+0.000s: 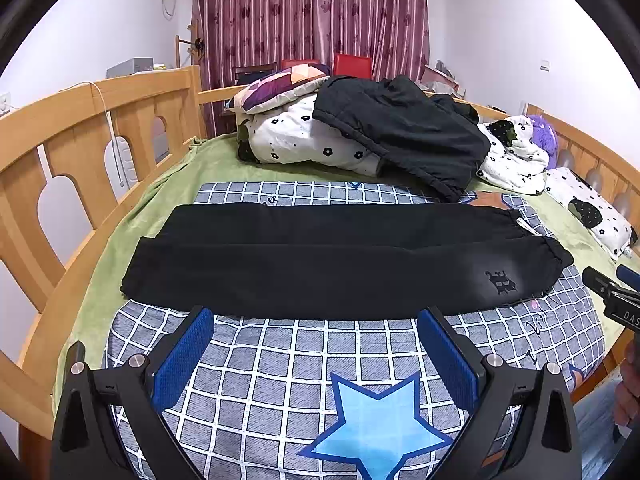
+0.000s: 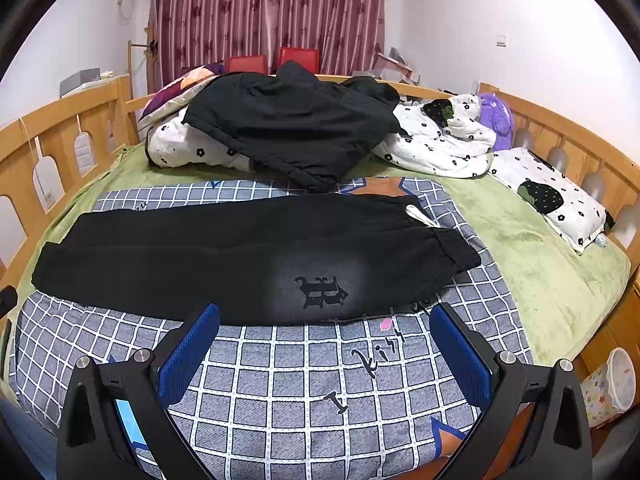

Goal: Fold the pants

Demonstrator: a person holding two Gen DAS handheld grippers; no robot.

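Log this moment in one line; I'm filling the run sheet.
pants: flat on checked blanket, legs stacked | left gripper: open, empty | right gripper: open, empty | fold: not begun

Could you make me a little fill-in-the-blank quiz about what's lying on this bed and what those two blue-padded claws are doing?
1. The black pants lie flat on a checked blanket printed with ____ shapes.
2. Both the left gripper and the right gripper have their jaws ____, holding nothing.
3. The waistband's drawstring is ____ in colour.
4. Behind the pants, a dark jacket rests on a flower-print ____.

Missing words: star; open; white; quilt
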